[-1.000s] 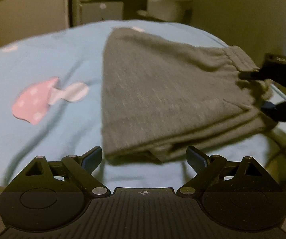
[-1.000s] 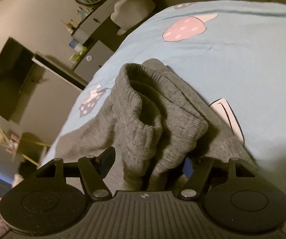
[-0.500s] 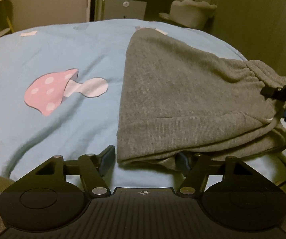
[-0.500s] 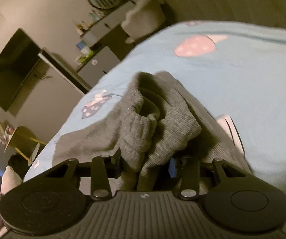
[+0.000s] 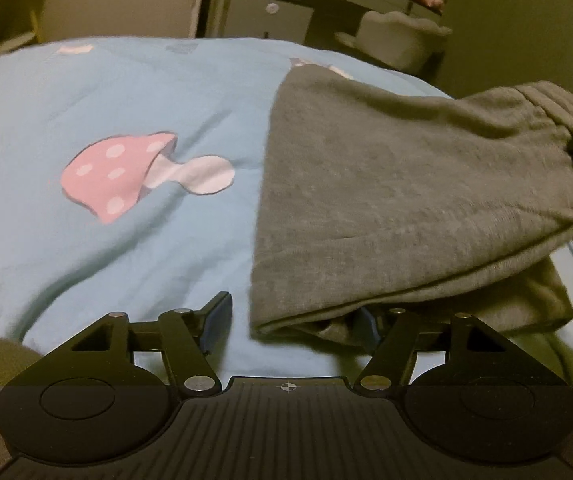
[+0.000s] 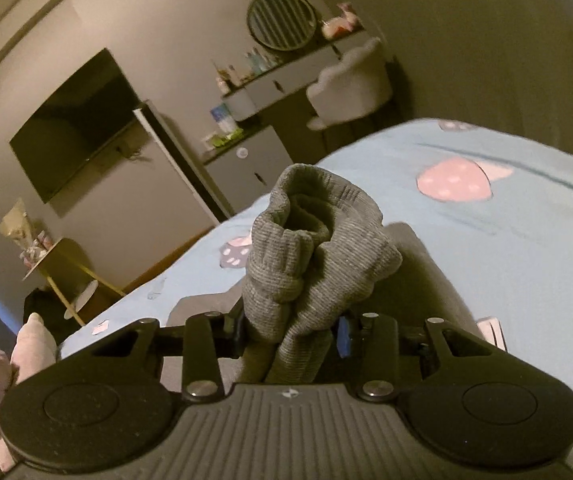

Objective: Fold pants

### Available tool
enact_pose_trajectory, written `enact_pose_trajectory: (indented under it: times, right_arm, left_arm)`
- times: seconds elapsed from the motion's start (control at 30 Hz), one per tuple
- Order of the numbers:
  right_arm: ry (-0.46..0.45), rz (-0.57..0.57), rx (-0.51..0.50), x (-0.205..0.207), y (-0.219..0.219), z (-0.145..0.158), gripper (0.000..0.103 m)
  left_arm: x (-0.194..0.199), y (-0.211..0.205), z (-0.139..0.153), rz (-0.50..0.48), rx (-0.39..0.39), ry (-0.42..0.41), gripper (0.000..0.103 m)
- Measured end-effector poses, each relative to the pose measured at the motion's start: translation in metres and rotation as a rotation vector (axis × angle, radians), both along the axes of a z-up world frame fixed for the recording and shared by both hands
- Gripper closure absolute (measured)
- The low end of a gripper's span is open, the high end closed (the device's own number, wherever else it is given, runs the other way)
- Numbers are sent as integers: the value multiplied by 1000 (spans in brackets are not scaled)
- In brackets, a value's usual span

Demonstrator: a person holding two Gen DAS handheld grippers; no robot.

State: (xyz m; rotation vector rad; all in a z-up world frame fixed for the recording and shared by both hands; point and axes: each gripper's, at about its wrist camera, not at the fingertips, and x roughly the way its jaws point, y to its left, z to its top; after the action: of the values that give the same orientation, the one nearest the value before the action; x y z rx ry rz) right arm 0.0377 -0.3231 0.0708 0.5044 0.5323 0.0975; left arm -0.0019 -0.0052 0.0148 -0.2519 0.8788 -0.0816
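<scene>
a: start at the right hand-held gripper (image 6: 292, 330). what's it doing?

b: it's clamped narrow on a bunched ribbed part of the grey pants (image 6: 318, 248), probably the waistband, which stands up from between the fingers.

a: and the left hand-held gripper (image 5: 292, 318)?

b: spread wide, holding nothing. its left finger (image 5: 216, 316) is over bare sheet, and its right one is tucked at the near folded edge of the pants (image 5: 406, 200), partly hidden by cloth.

a: where do the pants lie?

b: on the bed (image 5: 106, 92), on a light blue cover, just beside a pink mushroom print (image 5: 122, 172). they look already doubled over, layers stacked, with the far end lifted at the right edge of the left view, where a dark bit of the other gripper shows.

a: so which step is this?

b: my guess is a later fold, one end gripped and the near edge about to be taken.

a: next move?

b: i'd say the left needs to close on all the layers at that near edge, then both ends travel together so the stack doesn't slide apart. knit this soft could sag in the middle.
</scene>
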Motion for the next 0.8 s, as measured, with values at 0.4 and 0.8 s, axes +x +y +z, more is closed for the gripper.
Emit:
enact_pose_trajectory:
  times: [0.4, 0.8]
  right_arm:
    - [221, 23, 10, -2, -69, -31, 36]
    - [372, 158, 172, 123, -84, -67, 23]
  left_arm:
    - [10, 56, 46, -54, -158, 56, 16]
    - [131, 5, 9, -229, -111, 127, 12]
